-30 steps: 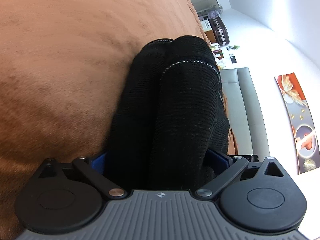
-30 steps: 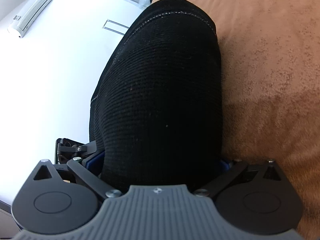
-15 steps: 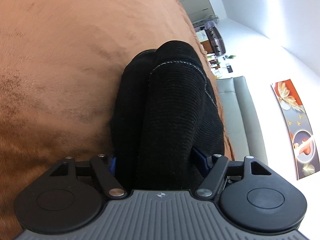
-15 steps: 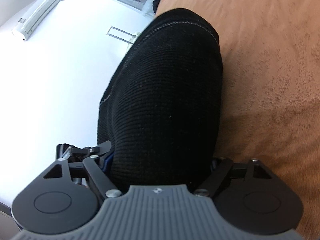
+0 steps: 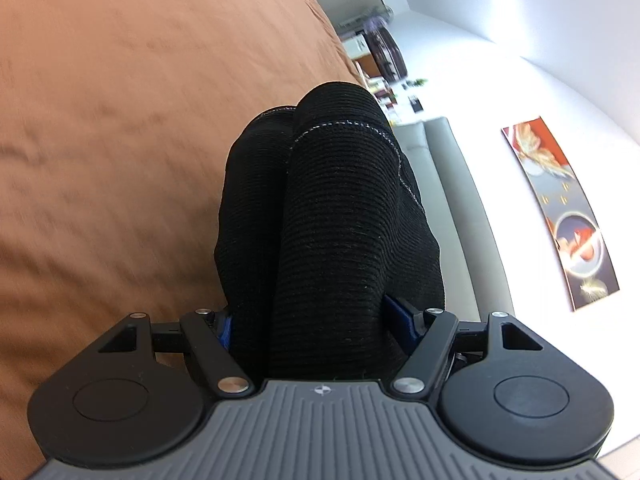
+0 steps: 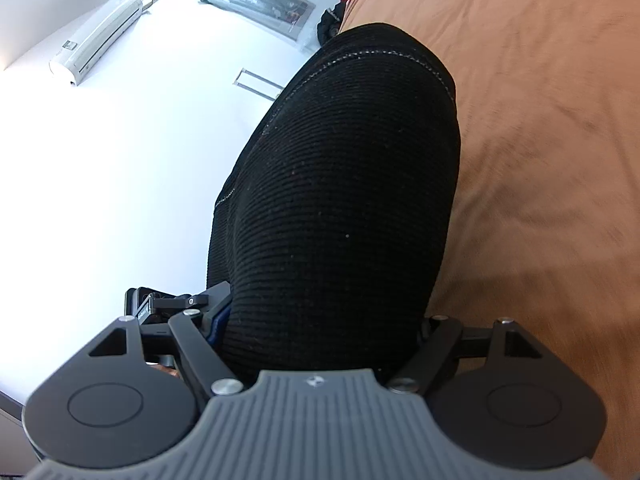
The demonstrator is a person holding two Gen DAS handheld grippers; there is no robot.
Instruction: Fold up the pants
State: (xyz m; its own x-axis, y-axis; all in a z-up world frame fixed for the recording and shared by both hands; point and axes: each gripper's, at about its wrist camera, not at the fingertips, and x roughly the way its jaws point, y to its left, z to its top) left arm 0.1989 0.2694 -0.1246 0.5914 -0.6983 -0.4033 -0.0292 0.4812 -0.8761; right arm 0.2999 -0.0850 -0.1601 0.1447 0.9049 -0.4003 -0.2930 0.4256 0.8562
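The pants (image 5: pixel 340 200) are black ribbed knit with pale stitching, bunched into a thick roll that fills the middle of the left wrist view. My left gripper (image 5: pixel 320 316) is shut on this roll, and a blue pad (image 5: pixel 400 316) presses into its side. In the right wrist view another thick fold of the pants (image 6: pixel 344 200) bulges out between the jaws of my right gripper (image 6: pixel 320 320), which is shut on it. The cloth hides both sets of fingertips. Both bundles hang above a brown bedspread (image 5: pixel 120 120).
The brown bedspread (image 6: pixel 540 120) spreads to the right of the right gripper. A grey sofa (image 5: pixel 452 184) and a wall picture (image 5: pixel 560 208) lie beyond the bed's edge. A white air conditioner (image 6: pixel 96 36) hangs on the white wall.
Both pairs of jaws have narrowed onto the black cloth. Both grippers have lifted with the pants, and more of the room shows beyond the bed.
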